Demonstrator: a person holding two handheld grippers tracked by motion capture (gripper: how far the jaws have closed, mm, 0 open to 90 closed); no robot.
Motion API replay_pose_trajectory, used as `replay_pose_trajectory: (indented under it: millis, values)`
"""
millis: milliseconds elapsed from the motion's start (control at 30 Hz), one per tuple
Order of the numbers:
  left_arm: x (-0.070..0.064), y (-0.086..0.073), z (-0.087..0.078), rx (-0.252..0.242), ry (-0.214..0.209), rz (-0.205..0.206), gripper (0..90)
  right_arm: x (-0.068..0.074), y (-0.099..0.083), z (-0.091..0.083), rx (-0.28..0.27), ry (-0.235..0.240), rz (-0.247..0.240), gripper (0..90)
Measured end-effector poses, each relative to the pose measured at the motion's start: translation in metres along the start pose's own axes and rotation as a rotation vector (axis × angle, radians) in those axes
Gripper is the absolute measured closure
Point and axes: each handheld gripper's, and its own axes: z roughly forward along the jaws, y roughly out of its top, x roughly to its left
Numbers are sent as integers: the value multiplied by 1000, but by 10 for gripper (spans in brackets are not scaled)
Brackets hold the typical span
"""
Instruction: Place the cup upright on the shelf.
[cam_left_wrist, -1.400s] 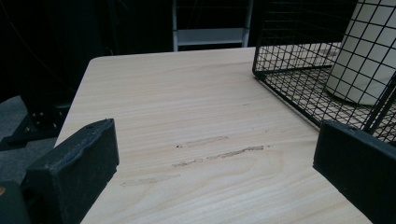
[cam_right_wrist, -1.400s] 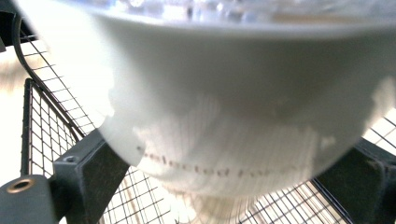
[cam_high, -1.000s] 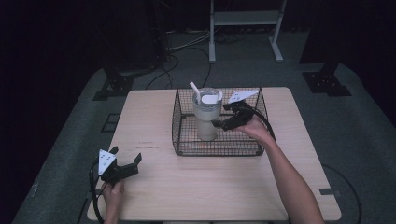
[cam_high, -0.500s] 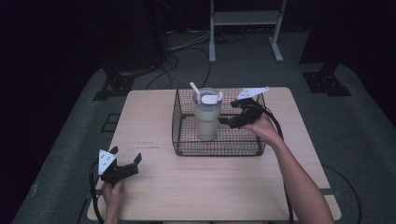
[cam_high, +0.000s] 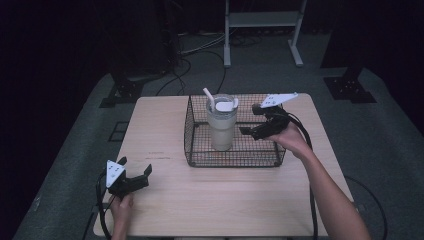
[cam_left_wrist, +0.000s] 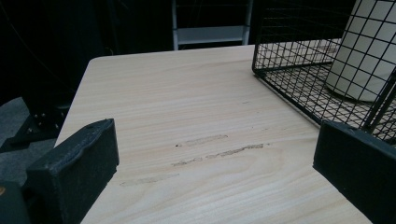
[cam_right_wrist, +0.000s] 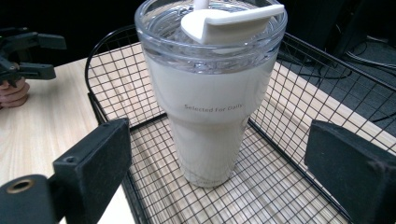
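A cream tumbler (cam_high: 222, 124) with a clear lid and a white straw stands upright in a black wire basket (cam_high: 235, 163) at the table's far middle. My right gripper (cam_high: 248, 120) is open inside the basket, just right of the tumbler and apart from it. In the right gripper view the tumbler (cam_right_wrist: 212, 107) stands between and beyond the spread jaws of the right gripper (cam_right_wrist: 220, 142). My left gripper (cam_high: 136, 166) is open over the table's near left corner. In the left gripper view the left gripper (cam_left_wrist: 217, 149) has bare wood between its jaws, and the basket (cam_left_wrist: 289, 70) and tumbler (cam_left_wrist: 369, 51) lie ahead to the right.
The wooden table (cam_high: 165, 130) has bare room left of the basket and along its front. Cables and a metal stand (cam_high: 262, 22) are on the dark floor beyond it. The right gripper view shows the left gripper (cam_right_wrist: 28, 51) far off, held by a hand (cam_right_wrist: 14, 93).
My right gripper has drawn back to the right, away from the tumbler's side. The tumbler, basket and left gripper have stayed put.
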Motion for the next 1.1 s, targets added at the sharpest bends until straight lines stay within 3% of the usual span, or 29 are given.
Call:
replay_pose_trajectory:
  millis: [167, 300, 500, 1100]
  values:
    - [0, 0, 0, -4, 3, -11, 0, 3, -1, -9, 7, 9, -5, 70]
    - [0, 0, 0, -3, 3, -7, 0, 14, 2, -18, -2, 27, -43, 70]
    - [0, 0, 0, -2, 3, -6, 0, 20, 2, -24, 5, 34, -60, 70]
    - [-1, 0, 1, 9, 0, 0, 0, 45, -18, -37, 7, 90, -92, 70]
